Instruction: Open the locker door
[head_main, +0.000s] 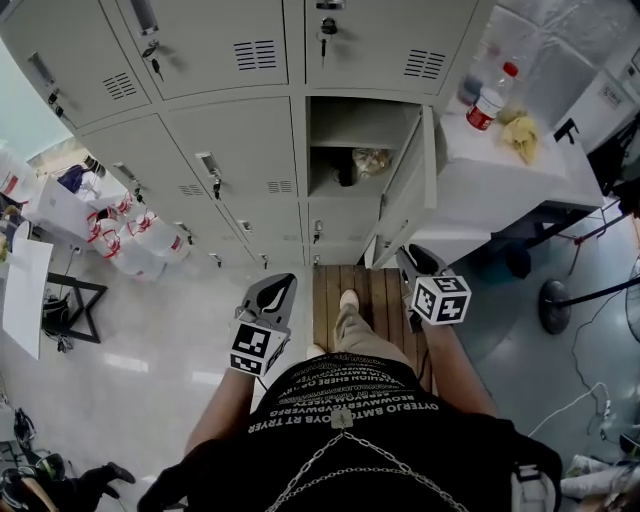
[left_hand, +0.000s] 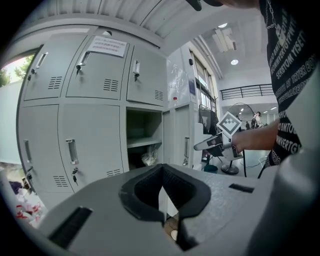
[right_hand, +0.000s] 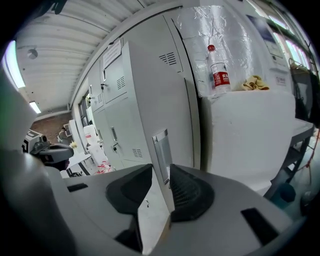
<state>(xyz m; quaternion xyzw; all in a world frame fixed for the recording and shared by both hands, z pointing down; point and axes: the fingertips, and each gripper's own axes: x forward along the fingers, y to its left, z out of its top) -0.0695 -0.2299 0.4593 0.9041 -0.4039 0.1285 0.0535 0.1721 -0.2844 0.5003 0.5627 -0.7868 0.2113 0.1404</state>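
Note:
The grey locker door (head_main: 405, 185) stands swung out to the right of its open compartment (head_main: 355, 140), which has a shelf and a crumpled bag (head_main: 372, 160) inside. My right gripper (head_main: 408, 258) is at the door's free edge. In the right gripper view the door (right_hand: 162, 155), with its handle plate, fills the gap of the right gripper (right_hand: 161, 187), pads against it. My left gripper (head_main: 278, 290) hangs lower left, apart from the lockers. The left gripper (left_hand: 167, 200) is slightly open and holds nothing, facing the open compartment (left_hand: 142, 137).
A white cabinet (head_main: 500, 170) right of the lockers carries a bottle (head_main: 492, 100) and a yellow cloth (head_main: 522, 130). A wooden board (head_main: 370, 290) lies on the floor under the person's foot. Bags (head_main: 130, 240) and a dark stool (head_main: 70, 300) stand left.

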